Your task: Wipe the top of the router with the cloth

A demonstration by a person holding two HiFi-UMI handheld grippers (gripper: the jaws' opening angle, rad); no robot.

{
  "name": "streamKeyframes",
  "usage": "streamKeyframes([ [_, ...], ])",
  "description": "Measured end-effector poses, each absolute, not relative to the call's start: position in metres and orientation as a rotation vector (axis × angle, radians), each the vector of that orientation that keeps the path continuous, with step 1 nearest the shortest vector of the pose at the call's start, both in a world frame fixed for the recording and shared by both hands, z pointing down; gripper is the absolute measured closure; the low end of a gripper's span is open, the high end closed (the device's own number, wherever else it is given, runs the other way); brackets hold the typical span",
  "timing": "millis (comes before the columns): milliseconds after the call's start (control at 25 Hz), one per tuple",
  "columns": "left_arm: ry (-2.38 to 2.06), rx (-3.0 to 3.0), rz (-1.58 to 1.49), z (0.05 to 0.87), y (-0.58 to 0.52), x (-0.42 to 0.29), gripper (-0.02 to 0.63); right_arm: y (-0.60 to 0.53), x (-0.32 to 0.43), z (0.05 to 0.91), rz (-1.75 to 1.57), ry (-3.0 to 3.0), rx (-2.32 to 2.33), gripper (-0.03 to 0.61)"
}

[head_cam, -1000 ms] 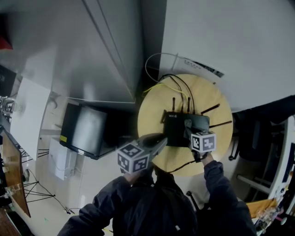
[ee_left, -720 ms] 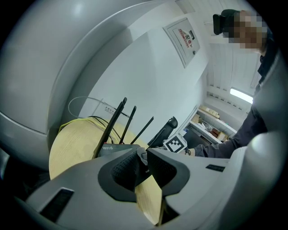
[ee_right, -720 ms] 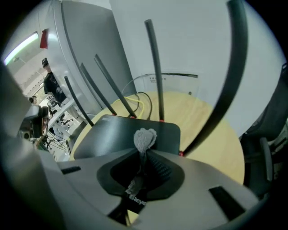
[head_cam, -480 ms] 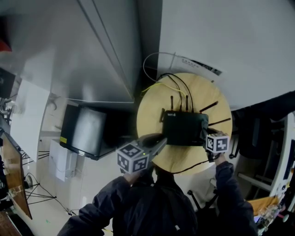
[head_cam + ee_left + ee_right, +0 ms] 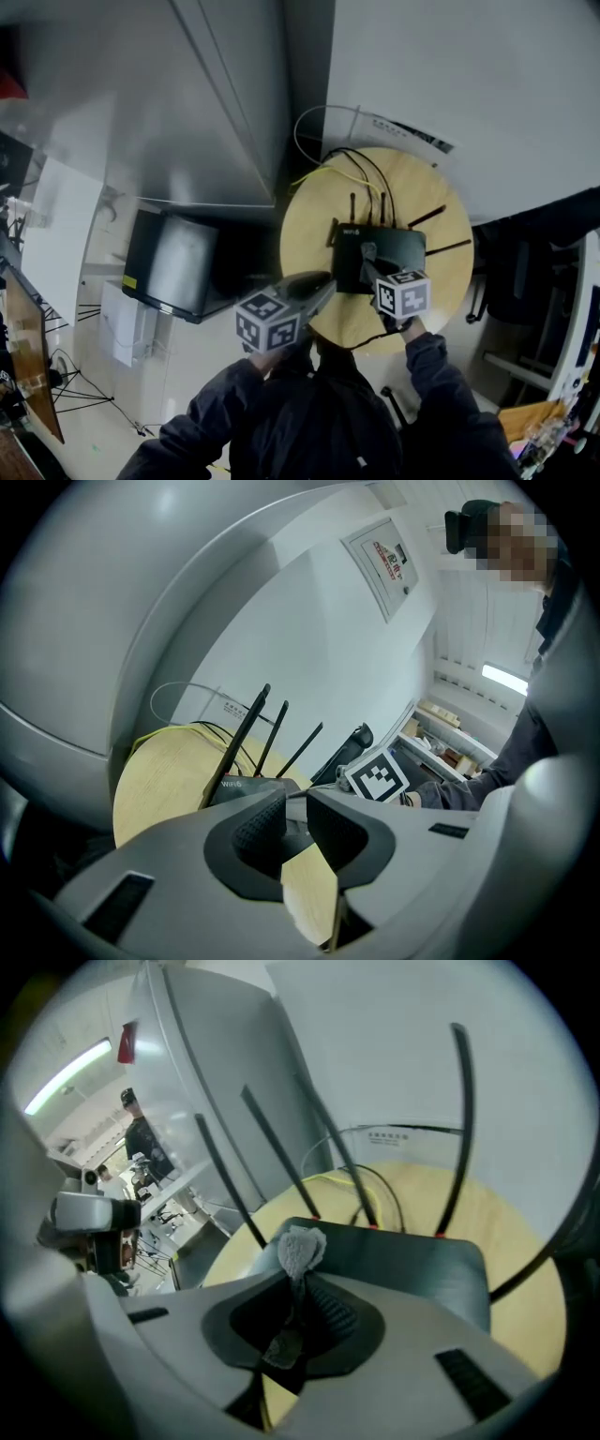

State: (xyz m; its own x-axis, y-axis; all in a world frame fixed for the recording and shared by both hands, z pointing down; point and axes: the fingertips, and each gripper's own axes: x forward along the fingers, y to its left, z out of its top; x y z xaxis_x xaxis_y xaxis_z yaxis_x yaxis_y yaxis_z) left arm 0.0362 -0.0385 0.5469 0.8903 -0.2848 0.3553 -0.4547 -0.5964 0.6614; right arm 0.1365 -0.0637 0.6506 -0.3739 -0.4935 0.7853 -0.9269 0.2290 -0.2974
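A black router with several upright antennas lies on a small round wooden table. My right gripper is over the left half of the router's top, shut on a small grey cloth. The cloth's tuft sticks out past the fingertips of that gripper and sits over the router's near left edge. My left gripper hovers at the table's near-left rim, beside the router. In its own view the left gripper has its jaws a narrow gap apart and holds nothing.
Yellow and black cables trail off the table's back toward the white wall. A dark monitor lies on the floor to the left. Dark furniture stands to the right. A person stands far off.
My right gripper swept the cloth to the router's right end, then back across the top to its left half. The left gripper has barely moved.
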Motion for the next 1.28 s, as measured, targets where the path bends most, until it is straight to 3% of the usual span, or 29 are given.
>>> streamKeyframes([
  [200, -0.538, 2.242, 0.265, 0.546, -0.038, 0.033, 0.548, -0.065, 0.071, 0.657, 1.058, -2.025, 1.186, 0.508],
  [400, -0.542, 2.240, 0.261, 0.545, -0.038, 0.029, 0.546, -0.057, 0.064, 0.672, 1.059, -1.974, 1.131, 0.508],
  [1280, -0.482, 2.260, 0.284, 0.544, -0.035, 0.040, 0.548, -0.007, 0.257, 0.679, 1.065, -1.748, 1.399, 0.508],
])
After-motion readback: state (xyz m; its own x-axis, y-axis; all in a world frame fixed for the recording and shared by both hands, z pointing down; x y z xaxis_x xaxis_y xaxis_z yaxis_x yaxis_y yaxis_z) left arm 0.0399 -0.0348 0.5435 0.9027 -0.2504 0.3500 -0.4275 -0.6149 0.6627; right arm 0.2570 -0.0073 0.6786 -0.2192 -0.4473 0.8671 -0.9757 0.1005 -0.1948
